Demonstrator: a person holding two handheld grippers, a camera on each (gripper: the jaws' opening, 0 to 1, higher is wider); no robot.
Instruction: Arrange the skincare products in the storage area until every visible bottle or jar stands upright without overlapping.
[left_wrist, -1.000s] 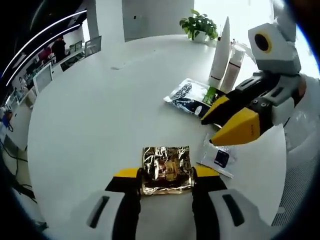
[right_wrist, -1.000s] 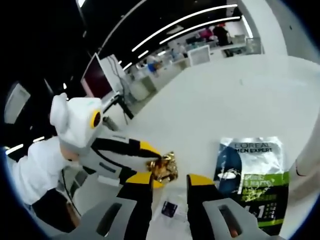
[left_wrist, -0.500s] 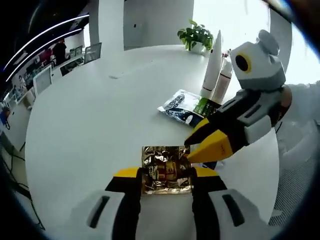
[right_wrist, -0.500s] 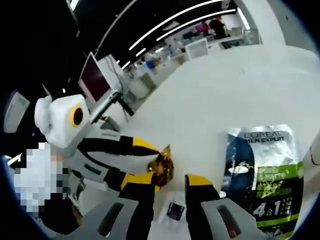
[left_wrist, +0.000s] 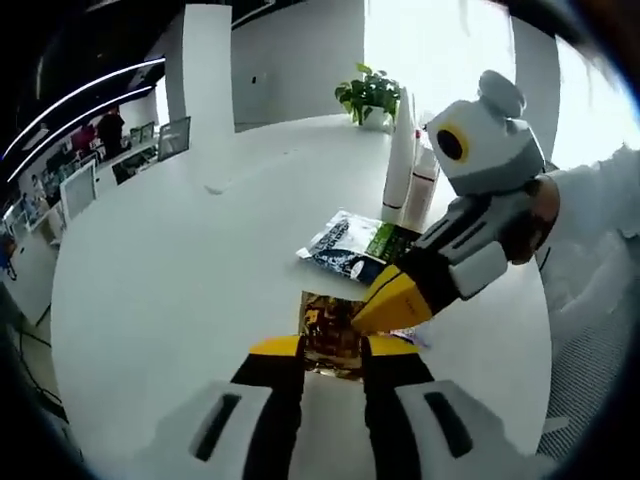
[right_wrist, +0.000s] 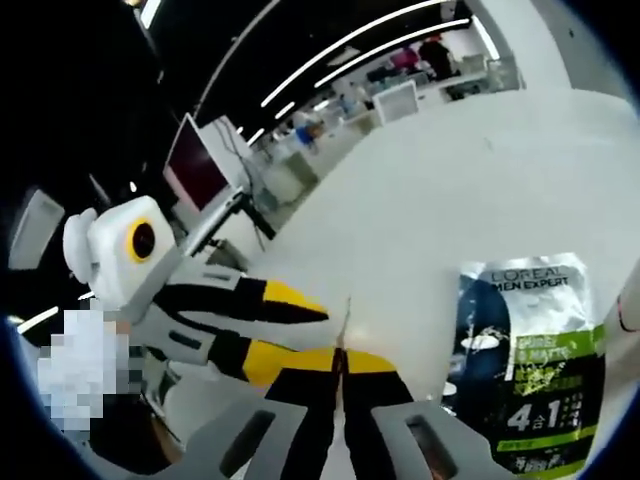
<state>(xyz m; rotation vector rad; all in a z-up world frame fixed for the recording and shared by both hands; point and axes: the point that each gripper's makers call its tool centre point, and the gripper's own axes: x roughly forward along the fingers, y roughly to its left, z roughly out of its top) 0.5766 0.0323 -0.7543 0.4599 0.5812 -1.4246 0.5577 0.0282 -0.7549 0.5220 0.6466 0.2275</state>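
Observation:
A crinkled gold foil sachet (left_wrist: 333, 335) sits between the yellow tips of my left gripper (left_wrist: 334, 348), which is shut across its width just above the white table (left_wrist: 180, 260). My right gripper (left_wrist: 392, 302) comes in from the right, and its tips pinch the sachet's right edge. In the right gripper view the gold sachet (right_wrist: 345, 322) shows edge-on as a thin line, with my right gripper (right_wrist: 338, 362) shut on it. My left gripper (right_wrist: 295, 330) reaches in from the left there. Two white tubes (left_wrist: 402, 160) stand upright at the back.
A black, white and green L'Oreal sachet (left_wrist: 352, 245) (right_wrist: 528, 370) lies flat behind the gold one. A small white sachet (left_wrist: 412, 338) peeks out under the right gripper. A potted plant (left_wrist: 368, 92) stands at the table's far edge. Desks with monitors (right_wrist: 195, 160) stand beyond the table.
The right gripper moved in and went from open to shut on the gold sachet's edge. The left jaws drew closer together and the sachet now looks narrower. Both views shifted slightly.

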